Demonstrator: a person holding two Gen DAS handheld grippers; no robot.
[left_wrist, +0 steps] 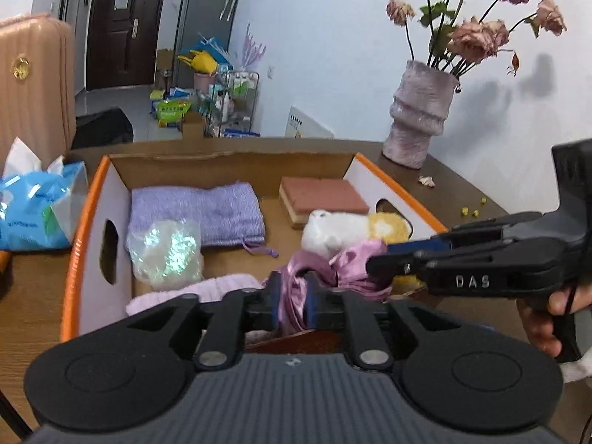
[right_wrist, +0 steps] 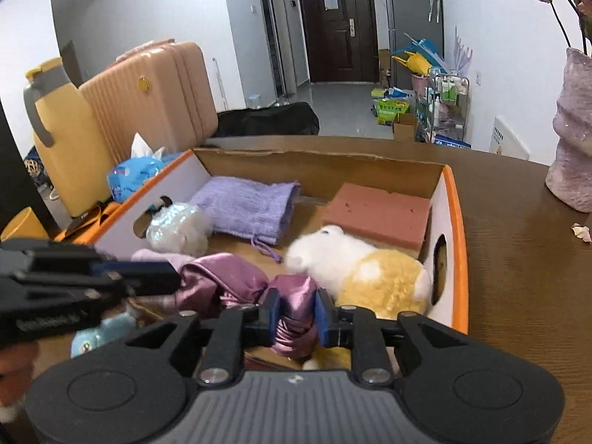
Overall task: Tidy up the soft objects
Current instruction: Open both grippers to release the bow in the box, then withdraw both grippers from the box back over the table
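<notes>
A purple satin cloth [left_wrist: 351, 259] [right_wrist: 222, 277] hangs bunched over the near end of an orange-rimmed cardboard box [left_wrist: 74, 251] [right_wrist: 457, 222]. My left gripper [left_wrist: 292, 288] [right_wrist: 174, 277] is shut on one end of it. My right gripper [right_wrist: 296, 310] [left_wrist: 377, 259] is shut on the other end, with folds of satin pressed between its blue pads. Inside the box lie a lilac knitted pouch [left_wrist: 207, 214] [right_wrist: 248, 203], a pink sponge [left_wrist: 322, 196] [right_wrist: 381, 211], a white and yellow plush toy [left_wrist: 344, 229] [right_wrist: 351, 262], an iridescent bag [left_wrist: 166, 251] [right_wrist: 177, 227] and a pale pink fluffy cloth [left_wrist: 207, 288].
A furry lilac vase [left_wrist: 418, 118] [right_wrist: 573, 140] of dried roses stands on the brown table right of the box. A blue tissue pack [left_wrist: 33, 211] [right_wrist: 133, 175] lies left of it. Behind are a peach suitcase [left_wrist: 33, 81] [right_wrist: 148, 92] and a yellow jug [right_wrist: 59, 129]. A small blue plush [right_wrist: 107, 329] lies near.
</notes>
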